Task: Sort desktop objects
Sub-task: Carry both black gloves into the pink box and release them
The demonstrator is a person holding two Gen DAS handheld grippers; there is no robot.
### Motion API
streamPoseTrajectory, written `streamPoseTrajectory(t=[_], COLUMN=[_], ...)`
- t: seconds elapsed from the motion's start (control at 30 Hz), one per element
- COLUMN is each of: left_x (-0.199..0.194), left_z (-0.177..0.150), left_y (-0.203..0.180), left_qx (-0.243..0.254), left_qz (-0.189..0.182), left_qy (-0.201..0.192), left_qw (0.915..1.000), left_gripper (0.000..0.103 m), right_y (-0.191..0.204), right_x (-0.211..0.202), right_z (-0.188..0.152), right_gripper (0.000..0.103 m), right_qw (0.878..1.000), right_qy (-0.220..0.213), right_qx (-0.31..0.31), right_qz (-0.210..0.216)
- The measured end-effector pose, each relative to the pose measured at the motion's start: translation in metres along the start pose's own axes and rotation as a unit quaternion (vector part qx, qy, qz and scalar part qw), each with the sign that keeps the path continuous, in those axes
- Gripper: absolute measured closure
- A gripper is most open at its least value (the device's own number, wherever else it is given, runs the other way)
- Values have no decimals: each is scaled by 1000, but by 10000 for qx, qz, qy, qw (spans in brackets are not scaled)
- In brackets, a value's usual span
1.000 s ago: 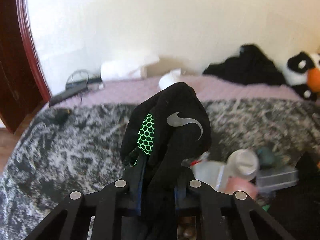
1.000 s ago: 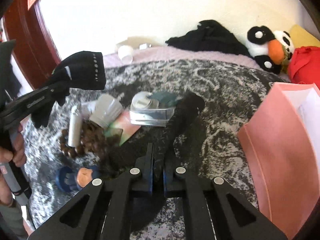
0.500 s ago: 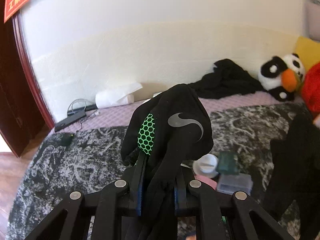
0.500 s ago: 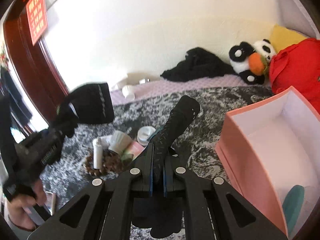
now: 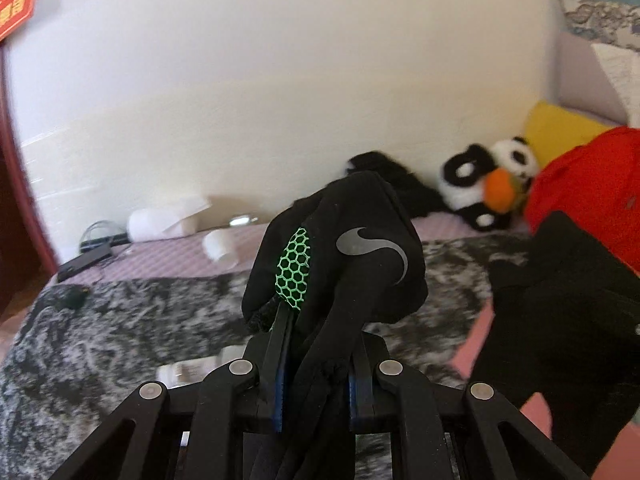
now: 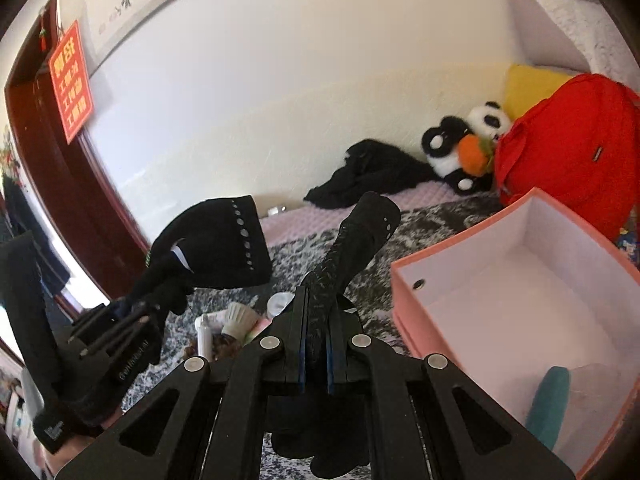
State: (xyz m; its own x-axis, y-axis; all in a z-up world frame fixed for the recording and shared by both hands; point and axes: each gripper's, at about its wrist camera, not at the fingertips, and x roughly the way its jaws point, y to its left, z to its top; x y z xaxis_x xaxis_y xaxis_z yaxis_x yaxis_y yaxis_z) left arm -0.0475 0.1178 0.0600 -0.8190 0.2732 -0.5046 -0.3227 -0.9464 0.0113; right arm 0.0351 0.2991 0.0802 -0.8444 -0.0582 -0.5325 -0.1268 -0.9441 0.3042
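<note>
Item: pair of black gloves, one per claw, both held in the air above the bed (image 6: 432, 220). Left claw (image 5: 316, 360): jaws closed down on a black glove with green honeycomb patch (image 5: 340, 256), cuff end rising up and forward out of the grip, fingers trailing below. Right claw (image 6: 316, 344): jaws pinched nearly together on a second black glove (image 6: 352, 248), long axis running up and away from the grip, leaning slightly right; its lower end hangs under the jaws. Receptacle: pink box (image 6: 452, 252), open-topped, white inside, a teal object (image 6: 548, 404) lying at its near corner. Governing relation: the box sits to the right of both claws, its near-left wall just beside the right claw, while the left claw hangs well apart on the far left side. Judgement: the right claw is the nearer to the box. Remaining small items (image 6: 236, 320) lie clustered on the bed between the two claws, below them.
</note>
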Motion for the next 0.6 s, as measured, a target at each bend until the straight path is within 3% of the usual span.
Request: streamPoseTrajectory(t=[0.27,0.6], left_x=[-5,-4], left_z=[11,15], left_y=[-42,-108], left_qx=[-6,166], left_qz=[-464,-1030], left_qy=[-175,-233], left_qw=[9988,9943], left_gripper=[87,87], right_y=[-15,-52], right_x=[-42,-102], right_z=[5,7], right_gripper=[97,97], right_qw=[9978,9855], right_qy=[-530,-1299], right_qx=[31,94], right_qz=[-387,-1085])
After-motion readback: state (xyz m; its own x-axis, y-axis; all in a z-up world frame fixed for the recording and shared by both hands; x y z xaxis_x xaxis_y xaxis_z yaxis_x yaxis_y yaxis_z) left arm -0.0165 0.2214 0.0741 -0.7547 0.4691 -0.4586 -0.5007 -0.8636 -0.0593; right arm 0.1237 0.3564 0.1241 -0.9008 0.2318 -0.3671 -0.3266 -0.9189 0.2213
